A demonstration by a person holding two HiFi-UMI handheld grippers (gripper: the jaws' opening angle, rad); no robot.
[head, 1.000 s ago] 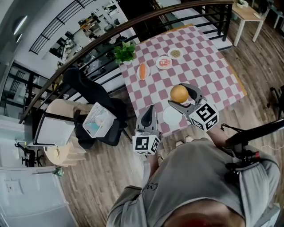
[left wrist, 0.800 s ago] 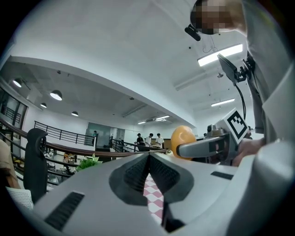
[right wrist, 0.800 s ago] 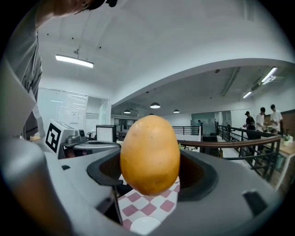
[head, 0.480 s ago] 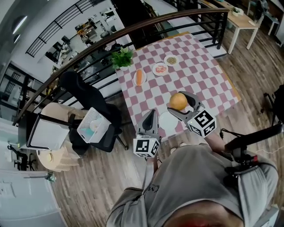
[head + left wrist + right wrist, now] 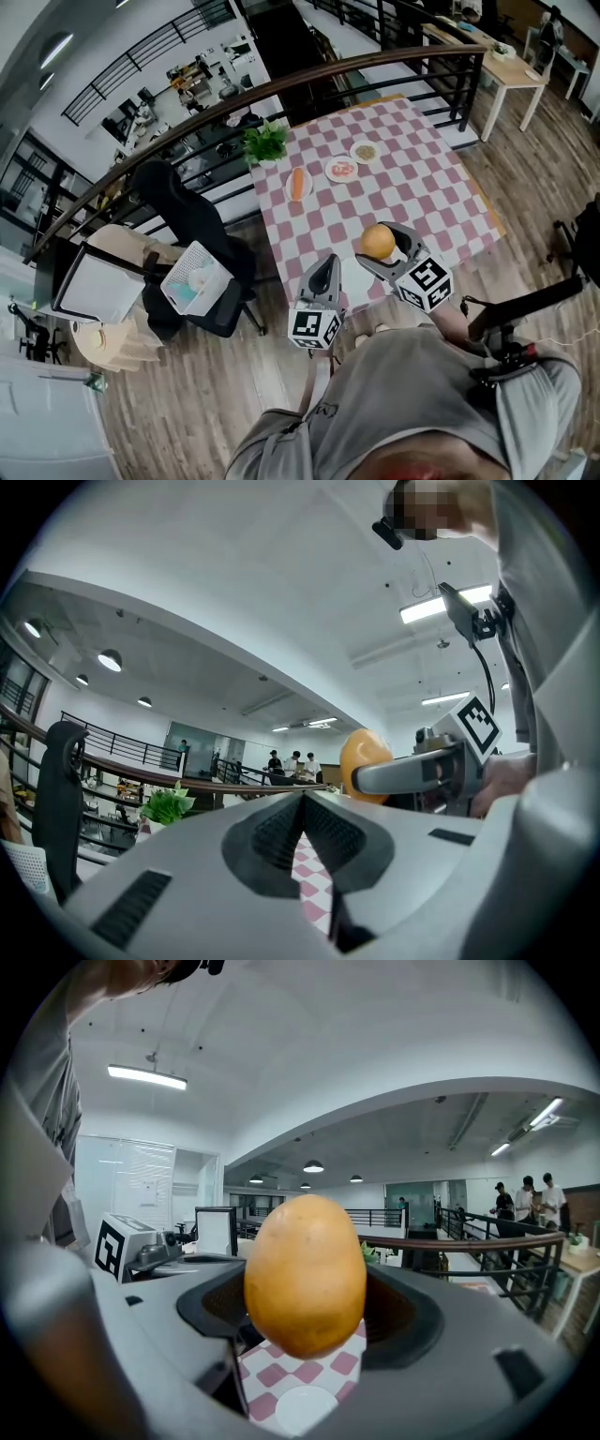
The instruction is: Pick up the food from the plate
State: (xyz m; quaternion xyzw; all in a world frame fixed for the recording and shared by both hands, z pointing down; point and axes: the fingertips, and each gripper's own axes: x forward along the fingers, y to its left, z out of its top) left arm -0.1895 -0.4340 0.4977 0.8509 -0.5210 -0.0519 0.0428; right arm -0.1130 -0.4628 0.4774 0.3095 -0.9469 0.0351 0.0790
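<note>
A round orange-yellow food item (image 5: pixel 378 241) is clamped between the jaws of my right gripper (image 5: pixel 380 246), held in the air above the near edge of the pink-checked table (image 5: pixel 422 187). In the right gripper view the food (image 5: pixel 305 1274) fills the gap of the gripper (image 5: pixel 305 1283), and an empty white plate (image 5: pixel 298 1412) lies below it. That plate (image 5: pixel 352 274) shows between the two grippers in the head view. My left gripper (image 5: pixel 323 264) hovers left of the plate, jaws shut on nothing (image 5: pixel 302 797).
Further back on the table are a plate with a long orange food (image 5: pixel 297 185), two small plates of food (image 5: pixel 342 170) (image 5: pixel 365 151) and a potted plant (image 5: pixel 265 143). A black chair (image 5: pixel 183 211) with a white basket (image 5: pixel 197 277) stands left of the table. A railing (image 5: pixel 309 70) runs behind.
The right gripper keeps the food and sits slightly lower and nearer the person in the view; the table looks farther off. The left gripper has shifted a little right, still shut.
</note>
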